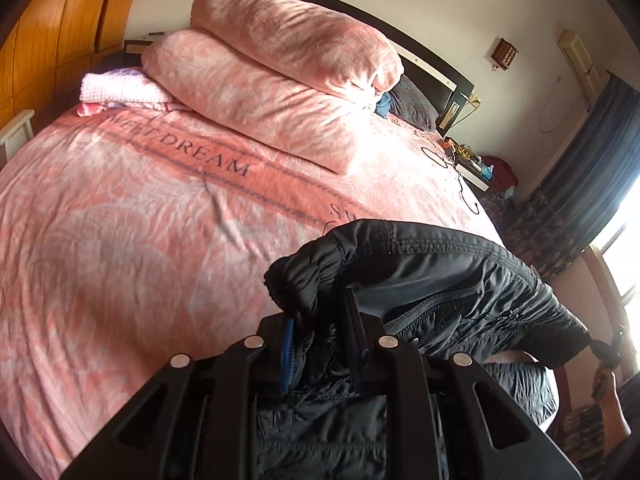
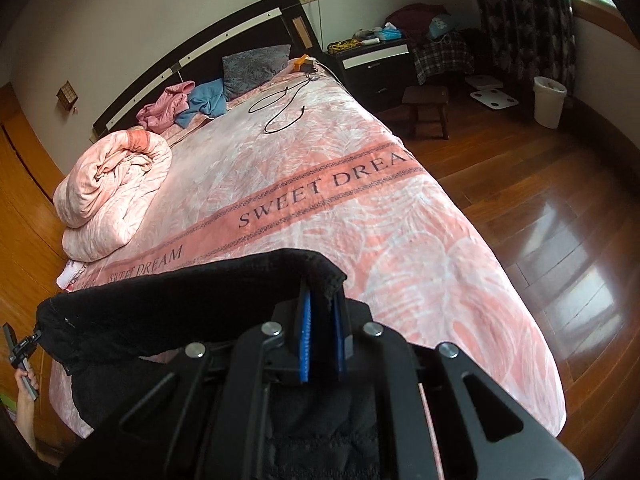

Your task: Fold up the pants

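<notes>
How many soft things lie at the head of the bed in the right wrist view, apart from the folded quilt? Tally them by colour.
Pink garment: 1
Blue garment: 1
Grey pillow: 1
Total: 3

Black pants (image 1: pixel 432 276): thin synthetic cloth, faint sheen, stitched seams, gathered elastic waistband; look matt and fuzzier in right wrist view (image 2: pixel 168 300). Pink plush bedspread (image 2: pixel 360 216): soft, matt, short nap. Rolled pink quilt (image 1: pixel 280 76): same fleecy cloth. Black gripper frames: matt plastic, bright metal pins; blue pads (image 2: pixel 306 340) ribbed. Reddish wooden floor (image 2: pixel 560 208): glossy, reflective. Wardrobe panels (image 1: pixel 60 32): varnished wood.
</notes>
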A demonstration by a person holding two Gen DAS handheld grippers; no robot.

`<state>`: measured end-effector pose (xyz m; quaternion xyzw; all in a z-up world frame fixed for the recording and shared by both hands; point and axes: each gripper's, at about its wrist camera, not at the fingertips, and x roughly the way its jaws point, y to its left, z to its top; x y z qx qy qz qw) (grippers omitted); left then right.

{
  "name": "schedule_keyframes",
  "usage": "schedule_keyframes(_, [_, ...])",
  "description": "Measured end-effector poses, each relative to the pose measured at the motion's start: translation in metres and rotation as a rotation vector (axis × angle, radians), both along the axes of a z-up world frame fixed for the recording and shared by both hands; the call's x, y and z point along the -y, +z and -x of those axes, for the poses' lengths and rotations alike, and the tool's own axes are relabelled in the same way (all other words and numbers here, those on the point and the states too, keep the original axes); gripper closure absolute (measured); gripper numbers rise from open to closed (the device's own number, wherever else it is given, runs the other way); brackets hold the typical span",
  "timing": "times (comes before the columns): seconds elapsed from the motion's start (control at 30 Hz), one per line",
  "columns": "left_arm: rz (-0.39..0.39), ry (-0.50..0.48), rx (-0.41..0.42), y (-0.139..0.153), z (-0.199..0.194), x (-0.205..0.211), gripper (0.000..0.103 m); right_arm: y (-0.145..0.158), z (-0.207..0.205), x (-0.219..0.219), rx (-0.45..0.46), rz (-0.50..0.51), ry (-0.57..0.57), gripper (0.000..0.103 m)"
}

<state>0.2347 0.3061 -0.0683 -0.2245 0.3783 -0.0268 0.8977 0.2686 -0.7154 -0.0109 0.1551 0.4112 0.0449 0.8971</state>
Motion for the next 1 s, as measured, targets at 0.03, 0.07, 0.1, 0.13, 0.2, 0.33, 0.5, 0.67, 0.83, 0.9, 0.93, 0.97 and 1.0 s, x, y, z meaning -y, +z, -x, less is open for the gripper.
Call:
schedule_keyframes(0.03, [0.003,-0.001,-0.001,-0.004,0.007,0.0,0.082,-0.003,0.012,0.001,0.004,-0.004,-0.01,0.095])
schedule_keyframes(0.07, [0.007,0.002,-0.001,-0.006,0.012,0.0,0.082,-0.005,0.021,0.002,0.006,-0.007,-0.016,0.095])
schedule_keyframes(0.1, [0.02,0.004,-0.003,-0.011,0.019,-0.001,0.082,-0.007,0.03,0.002,0.008,-0.002,-0.023,0.095])
schedule_keyframes(0.13, [0.024,0.002,-0.005,-0.015,0.025,-0.002,0.082,-0.008,0.039,0.002,0.011,0.003,-0.03,0.094])
schedule_keyframes(0.2, [0.035,0.001,-0.013,-0.023,0.037,-0.003,0.081,-0.013,0.058,0.001,0.018,-0.011,-0.04,0.094])
schedule_keyframes(0.33, [0.048,-0.007,-0.036,-0.042,0.06,-0.006,0.078,-0.022,0.087,-0.001,0.026,0.0,-0.058,0.091])
schedule_keyframes(0.5, [0.036,-0.028,-0.066,-0.065,0.088,-0.004,0.071,-0.048,0.118,-0.003,-0.001,-0.009,-0.077,0.088])
schedule_keyframes(0.67, [-0.053,-0.068,-0.136,-0.091,0.106,0.007,0.068,-0.072,0.131,-0.011,-0.049,0.028,-0.077,0.087])
schedule_keyframes(0.83, [-0.102,-0.037,-0.198,-0.107,0.116,0.005,0.053,-0.078,0.138,-0.012,-0.072,0.054,-0.097,0.077])
schedule_keyframes(0.9, [-0.161,-0.01,-0.252,-0.114,0.119,0.003,0.034,-0.077,0.141,-0.011,-0.091,0.068,-0.11,0.06])
schedule_keyframes(0.93, [-0.194,0.009,-0.278,-0.118,0.121,0.0,0.033,-0.079,0.144,-0.009,-0.104,0.066,-0.122,0.049])
schedule_keyframes(0.97, [-0.227,0.035,-0.31,-0.122,0.124,-0.003,0.032,-0.08,0.149,-0.006,-0.118,0.046,-0.134,0.043])
schedule_keyframes(1.0, [-0.25,0.073,-0.351,-0.128,0.129,-0.01,0.032,-0.082,0.154,-0.003,-0.128,0.022,-0.148,0.036])
